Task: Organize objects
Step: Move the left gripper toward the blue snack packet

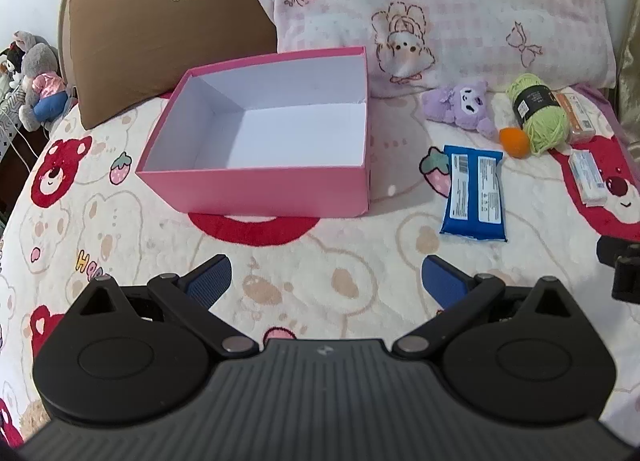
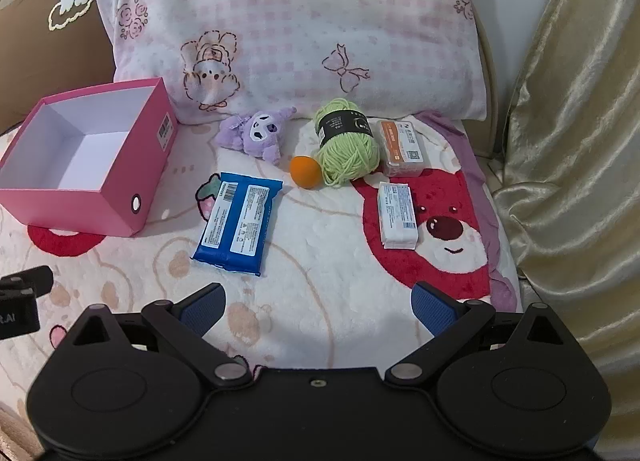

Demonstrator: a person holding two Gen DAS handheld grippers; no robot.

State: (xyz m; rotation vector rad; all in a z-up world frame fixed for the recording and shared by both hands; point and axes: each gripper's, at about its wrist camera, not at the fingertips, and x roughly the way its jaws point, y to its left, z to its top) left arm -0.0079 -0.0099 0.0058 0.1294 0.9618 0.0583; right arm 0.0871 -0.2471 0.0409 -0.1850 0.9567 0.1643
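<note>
Pink box [image 1: 256, 185] sitting open on the bed blanket [image 2: 320, 301], white inside, nothing in it. Off to its right: blue packet [image 2: 238, 223], purple plush [image 2: 258, 135], orange ball [image 2: 306, 172] touching green yarn [image 2: 346, 141], orange-labelled case [image 2: 402, 147] half tucked behind the yarn, white pack [image 2: 398, 217]. Label print too small to read. Left gripper [image 1: 326, 285] and right gripper [image 2: 318, 307] both spread wide, holding nothing, above bare blanket. Pillows crowding the back edge, gold curtain [image 2: 568, 141] closing off the right.

Pink box [image 1: 256, 191], blue packet [image 2: 238, 223], green yarn [image 2: 348, 149], orange ball [image 2: 305, 171]
</note>
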